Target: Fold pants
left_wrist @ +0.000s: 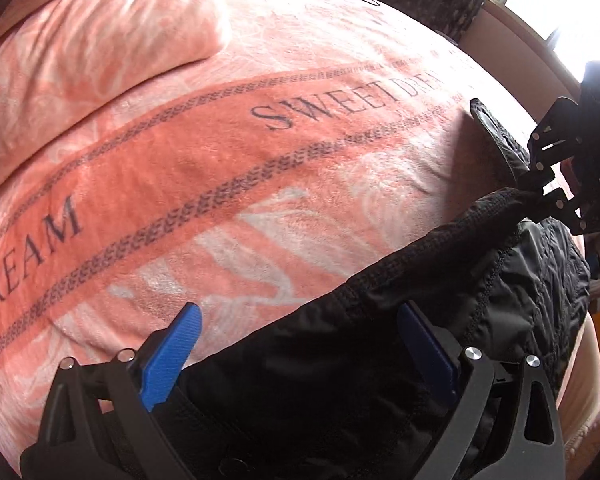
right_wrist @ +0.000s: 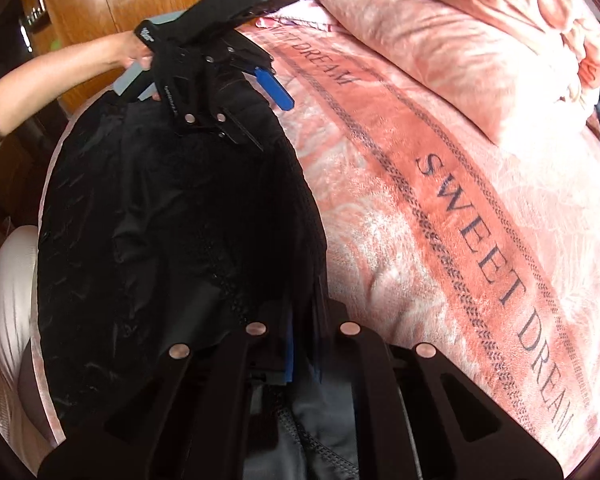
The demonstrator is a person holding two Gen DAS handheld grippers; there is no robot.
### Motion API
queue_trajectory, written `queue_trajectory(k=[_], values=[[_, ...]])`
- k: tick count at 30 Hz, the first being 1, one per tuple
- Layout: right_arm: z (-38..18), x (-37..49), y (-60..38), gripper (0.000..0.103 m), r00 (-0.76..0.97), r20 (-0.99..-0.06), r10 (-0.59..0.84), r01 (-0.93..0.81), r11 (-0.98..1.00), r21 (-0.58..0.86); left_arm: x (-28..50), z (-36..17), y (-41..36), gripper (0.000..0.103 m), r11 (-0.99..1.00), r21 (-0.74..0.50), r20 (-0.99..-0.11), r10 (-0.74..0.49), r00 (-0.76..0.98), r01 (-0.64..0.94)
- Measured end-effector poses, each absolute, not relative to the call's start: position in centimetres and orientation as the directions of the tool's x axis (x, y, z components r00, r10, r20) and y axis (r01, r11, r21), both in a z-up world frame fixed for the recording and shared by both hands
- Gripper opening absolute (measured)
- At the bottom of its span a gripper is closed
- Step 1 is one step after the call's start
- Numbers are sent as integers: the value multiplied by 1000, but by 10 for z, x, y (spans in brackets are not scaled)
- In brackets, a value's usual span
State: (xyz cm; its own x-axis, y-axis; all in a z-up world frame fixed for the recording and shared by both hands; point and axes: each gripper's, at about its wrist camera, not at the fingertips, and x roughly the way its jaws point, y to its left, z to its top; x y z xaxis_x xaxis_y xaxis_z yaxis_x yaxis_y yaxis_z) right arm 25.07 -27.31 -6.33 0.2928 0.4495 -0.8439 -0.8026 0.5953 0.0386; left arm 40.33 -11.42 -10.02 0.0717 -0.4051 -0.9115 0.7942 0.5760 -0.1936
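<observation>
Black pants (left_wrist: 380,340) lie on a bed under a pink blanket (left_wrist: 260,160) printed "SWEET DREAM", along its near edge. The left hand-held gripper (left_wrist: 300,344) hangs over the waistband with its blue fingers (left_wrist: 172,352) spread wide, one on the blanket side, one over the fabric. The right hand-held gripper (left_wrist: 536,190) has its jaws pressed together, pinching the far end of the waistband. A folded pink quilt (right_wrist: 460,40) sits beyond.
</observation>
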Motion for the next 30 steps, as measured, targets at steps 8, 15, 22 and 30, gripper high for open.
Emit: queue_trajectory(k=[8,15,22,30], values=[[-61,252,-258,6,393,-810,435,-765,643,-25,393,-107,-111,64,530,-230,-920,-391,-5,816],[-63,253,-246,6,468,-795,385,-711,699,-80,373,-85,-88,21,580,-221,-889,-451,83,784],[-28,198,-240,6,586,-728,356,-650,743,-160,303,-26,-67,16,640,-44,-824,-458,334,767],[-2,97,-234,6,655,-648,388,-613,774,-156,186,18,-45,16,701,106,-713,-441,546,705]])
